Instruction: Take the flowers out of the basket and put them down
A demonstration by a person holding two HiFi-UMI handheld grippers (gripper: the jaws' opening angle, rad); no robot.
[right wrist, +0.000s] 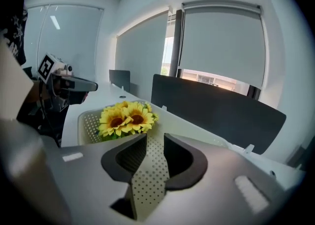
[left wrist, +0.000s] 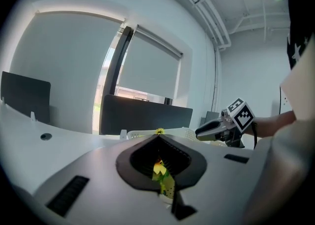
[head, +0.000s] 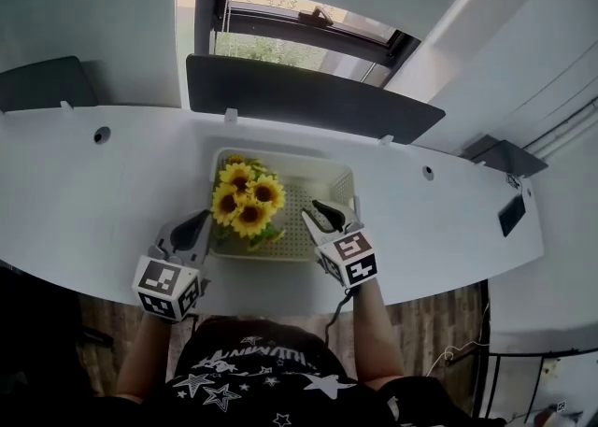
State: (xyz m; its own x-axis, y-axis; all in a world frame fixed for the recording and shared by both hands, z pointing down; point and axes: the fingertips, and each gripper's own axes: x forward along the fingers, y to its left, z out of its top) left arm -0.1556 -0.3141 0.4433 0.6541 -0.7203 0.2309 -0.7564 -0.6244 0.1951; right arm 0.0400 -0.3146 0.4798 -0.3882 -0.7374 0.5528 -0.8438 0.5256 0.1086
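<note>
A bunch of yellow sunflowers [head: 248,203] stands in the left half of a white perforated basket [head: 280,156] on the white desk. My left gripper [head: 201,221] is at the basket's left wall, beside the flowers. Its jaw tips meet and nothing is held. A sunflower [left wrist: 160,170] shows through the hollow between its jaws in the left gripper view. My right gripper [head: 322,215] hangs over the basket's right half with a narrow gap between its jaws. Only the dotted basket [right wrist: 88,120] shows through that gap. The sunflowers [right wrist: 125,117] lie ahead and to its left.
A dark divider panel [head: 308,93] runs along the desk's far edge, with a window behind it. Cable holes [head: 101,135] [head: 427,173] sit either side of the basket. A black device [head: 511,215] lies at the far right. The desk's front edge runs just behind both grippers.
</note>
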